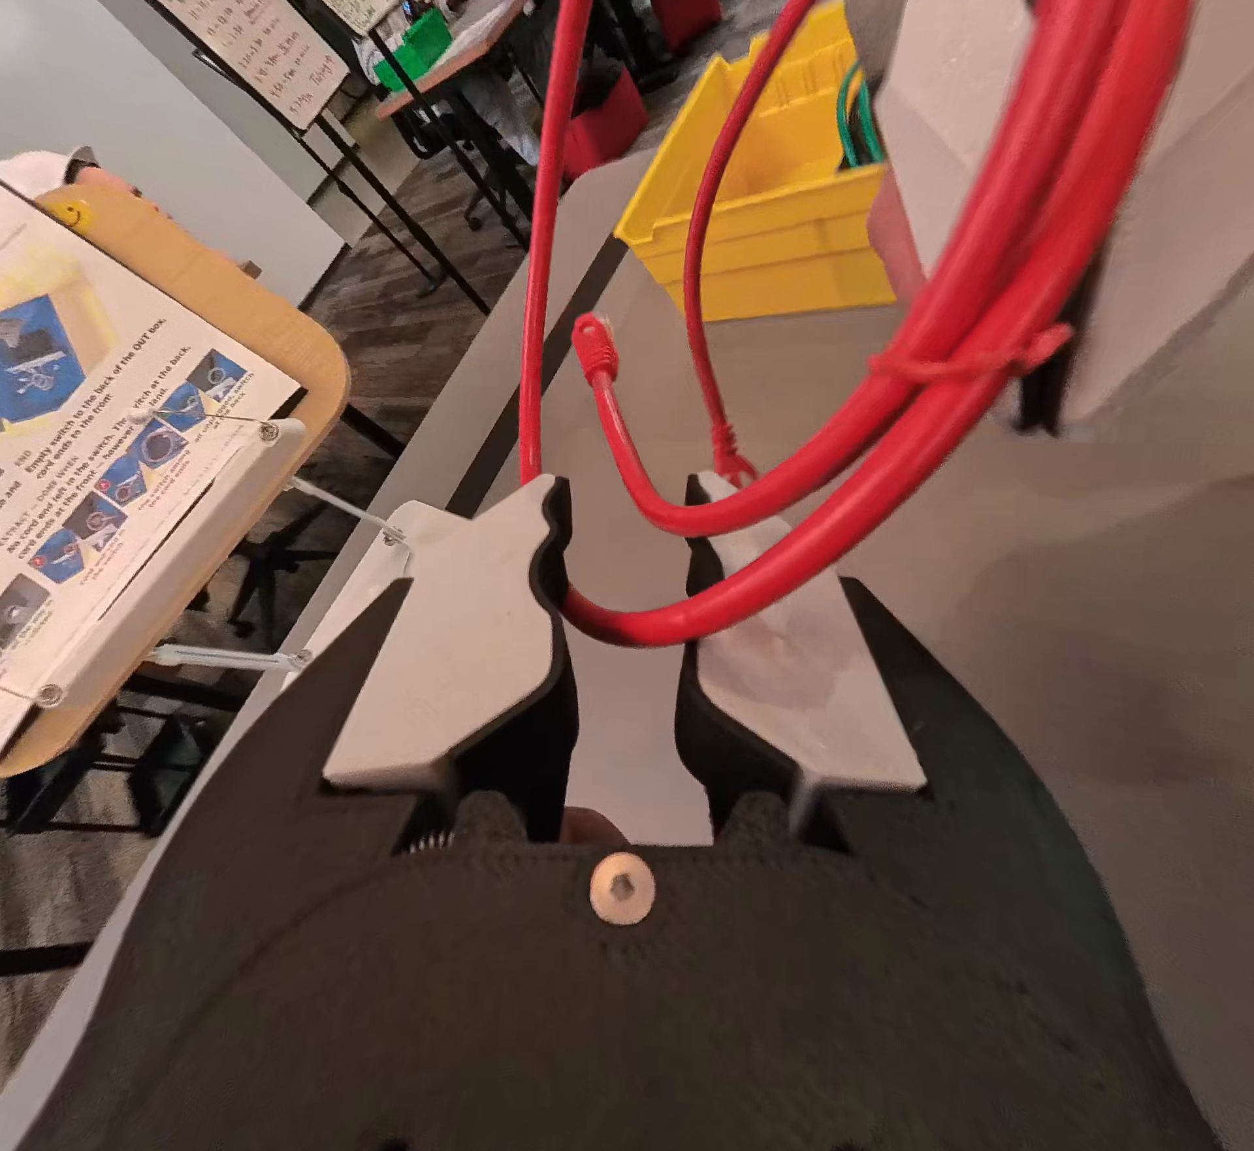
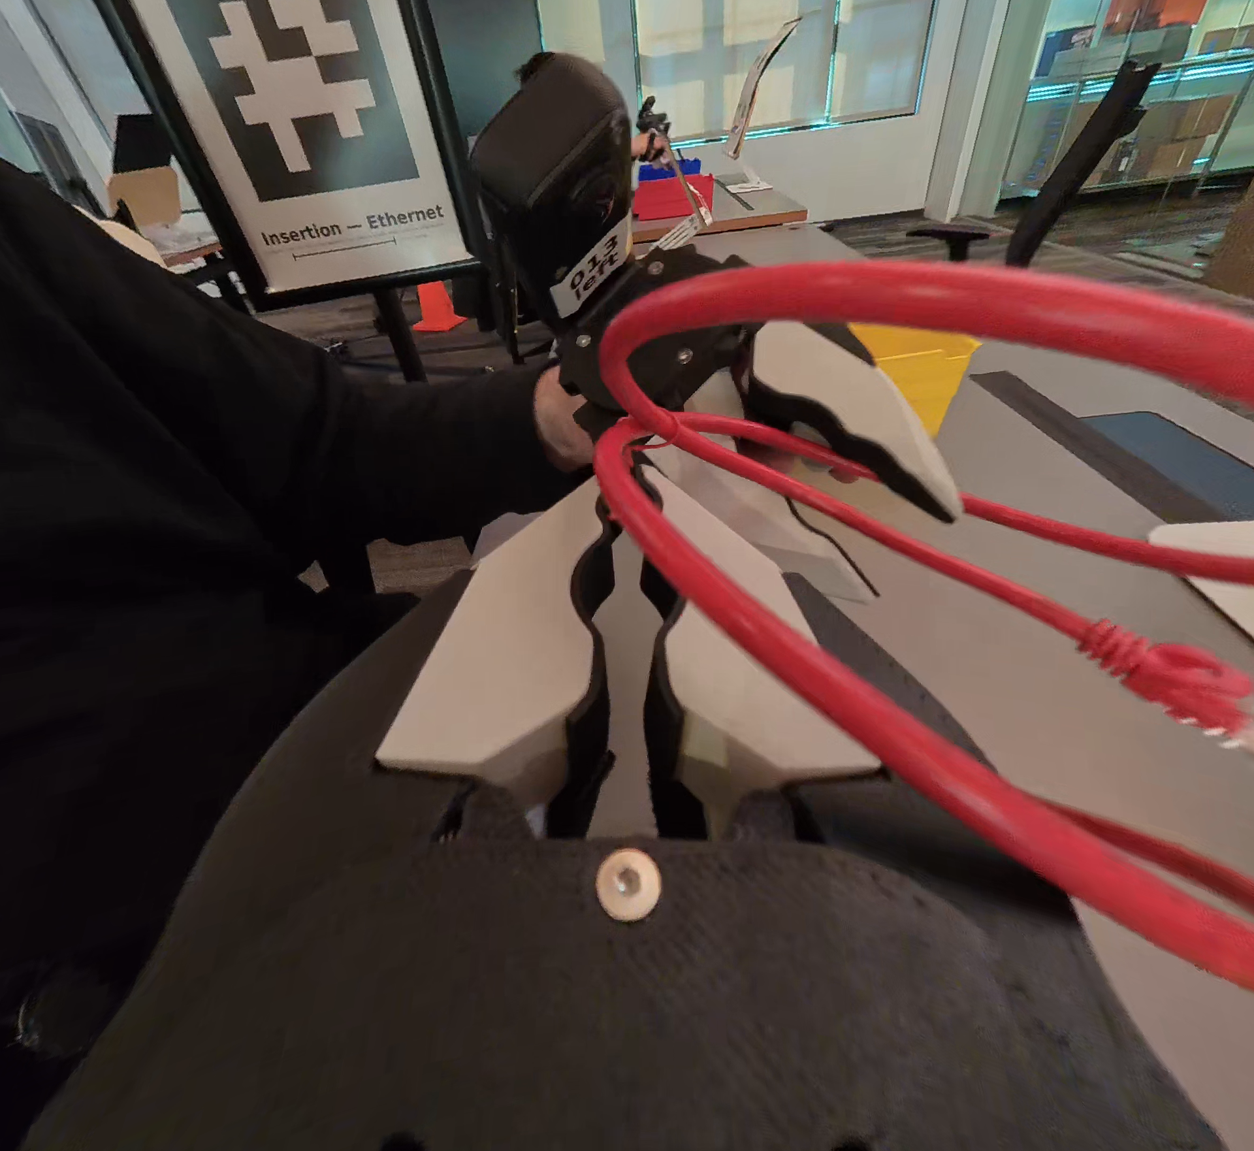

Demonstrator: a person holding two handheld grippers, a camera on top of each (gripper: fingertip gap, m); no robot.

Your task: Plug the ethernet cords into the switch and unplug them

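Left gripper (image 1: 628,507): grey-and-black two-finger tool, fingers apart; one strand of the coiled red ethernet cord (image 1: 678,623) runs across the gap between them.
Right gripper (image 2: 628,480): fingertips pinched on the cord bundle at its thin red tie (image 2: 661,429).
Cord position: loops fan out toward 3 o'clock in the right wrist view, above the grey table (image 1: 1018,575).
Cord look: glossy red, ribbed red plugs (image 1: 596,341) hanging free.
Background: yellow plastic bin (image 1: 767,222) at 1 o'clock in the left wrist view.
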